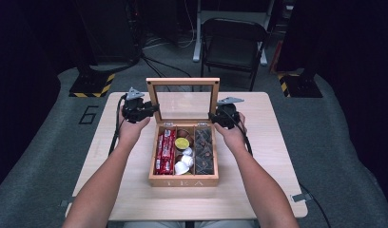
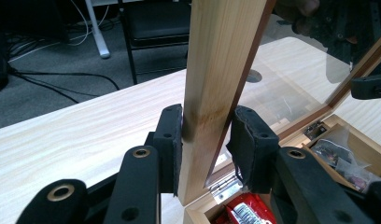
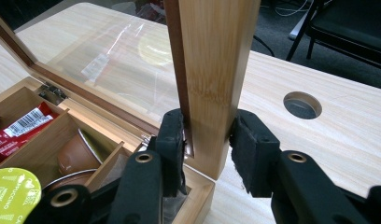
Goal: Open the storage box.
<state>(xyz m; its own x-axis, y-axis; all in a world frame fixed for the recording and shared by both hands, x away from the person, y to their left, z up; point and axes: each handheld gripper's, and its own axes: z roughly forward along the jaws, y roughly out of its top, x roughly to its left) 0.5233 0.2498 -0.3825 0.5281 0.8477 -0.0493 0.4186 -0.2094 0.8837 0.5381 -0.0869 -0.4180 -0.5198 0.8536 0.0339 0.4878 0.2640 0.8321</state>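
Lid (image 1: 183, 105) of the wooden tea box (image 1: 183, 181) stands upright at the middle of the desk (image 1: 273, 156), glass pane facing me. My left gripper (image 1: 153, 109) has its jaws clamped on the lid's left post, my right gripper (image 1: 213, 116) clamps the right post. Three compartments lie open: red packets (image 1: 165, 151) on the left, round capsules (image 1: 183, 153) in the middle, dark sachets (image 1: 204, 151) on the right, too small and heaped to count. Behind the far edge stands one chair (image 1: 234, 45), half lost in darkness.

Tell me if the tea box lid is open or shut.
Open: the lid stands upright above the box, contents exposed, both tongs clamping its side rails.
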